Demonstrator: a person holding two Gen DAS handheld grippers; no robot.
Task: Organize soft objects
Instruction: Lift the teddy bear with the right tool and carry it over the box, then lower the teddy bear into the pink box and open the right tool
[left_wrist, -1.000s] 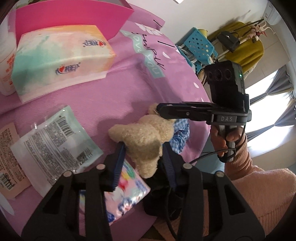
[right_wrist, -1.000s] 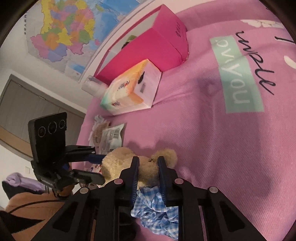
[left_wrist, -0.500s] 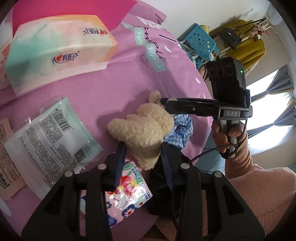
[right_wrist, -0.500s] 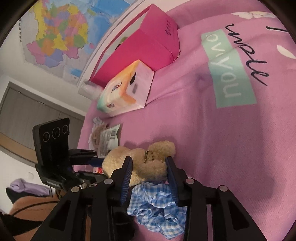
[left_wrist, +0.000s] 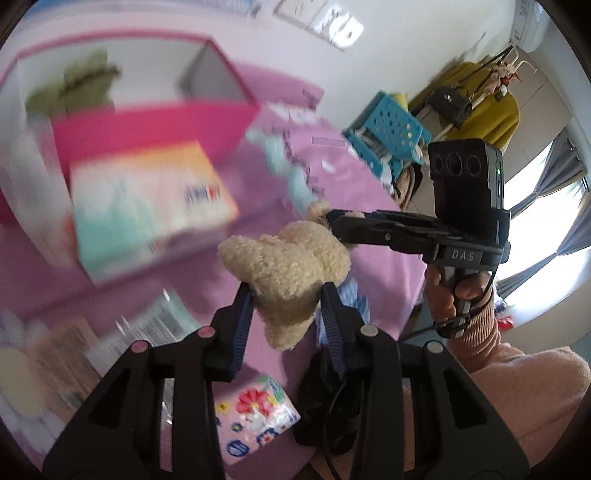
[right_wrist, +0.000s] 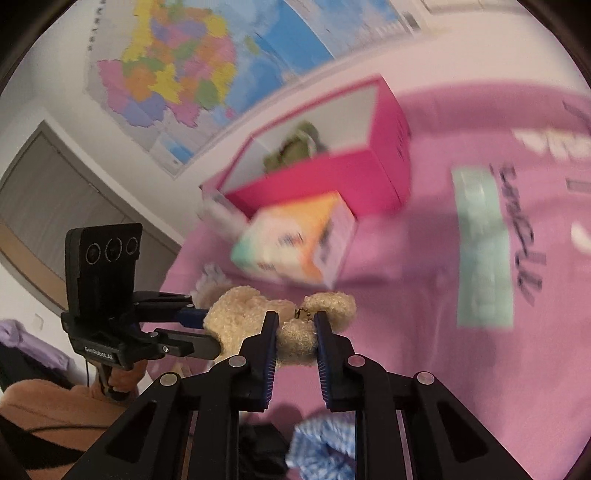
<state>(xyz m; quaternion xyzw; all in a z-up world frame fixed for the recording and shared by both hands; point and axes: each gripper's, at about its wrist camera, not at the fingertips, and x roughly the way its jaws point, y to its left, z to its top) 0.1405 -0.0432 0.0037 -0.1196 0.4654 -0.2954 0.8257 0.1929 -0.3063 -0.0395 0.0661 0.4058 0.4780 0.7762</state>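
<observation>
A beige plush bear (left_wrist: 284, 266) hangs in the air above the pink bedspread (left_wrist: 369, 206), held from both ends. My left gripper (left_wrist: 286, 295) is shut on one end of it. My right gripper (right_wrist: 294, 325) is shut on the other end, near the bear's (right_wrist: 258, 314) small metal chain. A blue checked scrunchie (right_wrist: 325, 450) lies on the bedspread (right_wrist: 443, 332) below the bear. An open pink box (right_wrist: 325, 162) stands at the back with a green soft thing (right_wrist: 295, 147) inside.
A pastel tissue pack (left_wrist: 147, 199) lies in front of the pink box (left_wrist: 147, 125). Snack packets (left_wrist: 147, 332) and a flowered pouch (left_wrist: 255, 417) lie at the near left. A dark soft item (left_wrist: 325, 402) lies near the bed edge. A blue basket (left_wrist: 388, 129) stands beyond.
Both grippers have lifted the bear off the bedspread. The right gripper, open around it half a second ago, has closed on it. The scrunchie stays below.
</observation>
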